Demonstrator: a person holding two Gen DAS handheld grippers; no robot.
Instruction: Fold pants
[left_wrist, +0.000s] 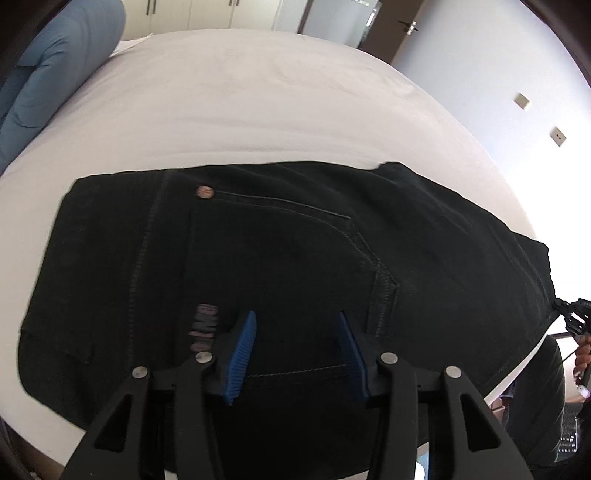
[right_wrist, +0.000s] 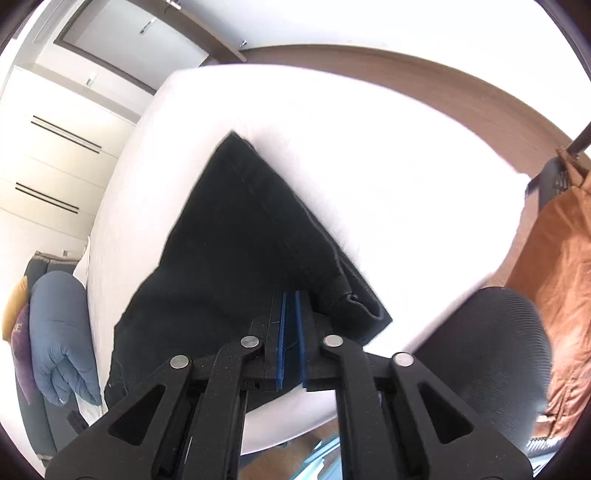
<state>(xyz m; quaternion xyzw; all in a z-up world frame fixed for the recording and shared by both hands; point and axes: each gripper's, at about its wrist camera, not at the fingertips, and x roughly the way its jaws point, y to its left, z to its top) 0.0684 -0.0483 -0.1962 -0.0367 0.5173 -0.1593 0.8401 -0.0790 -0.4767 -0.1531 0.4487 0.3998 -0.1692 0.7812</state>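
Black pants (left_wrist: 295, 240) lie folded and flat on a white bed (left_wrist: 258, 92), with a copper rivet and pocket seams facing up. My left gripper (left_wrist: 295, 317) hovers over their near part, open, its blue pads wide apart with nothing between them. In the right wrist view the pants (right_wrist: 229, 240) form a dark wedge whose thick folded corner is just beyond my right gripper (right_wrist: 291, 293). Its blue pads stand almost together with only a thin slit, and I see no cloth between them. The right gripper's tool (left_wrist: 572, 314) and a hand show at the pants' right end.
A blue duvet or pillow (left_wrist: 55, 74) is bunched at the bed's far left, also the blue bundle (right_wrist: 59, 325). An orange garment (right_wrist: 565, 277) hangs at the right beside a dark rounded chair back (right_wrist: 480, 350). The bed's edge (right_wrist: 280, 424) runs under my right gripper. Wardrobe doors line the wall.
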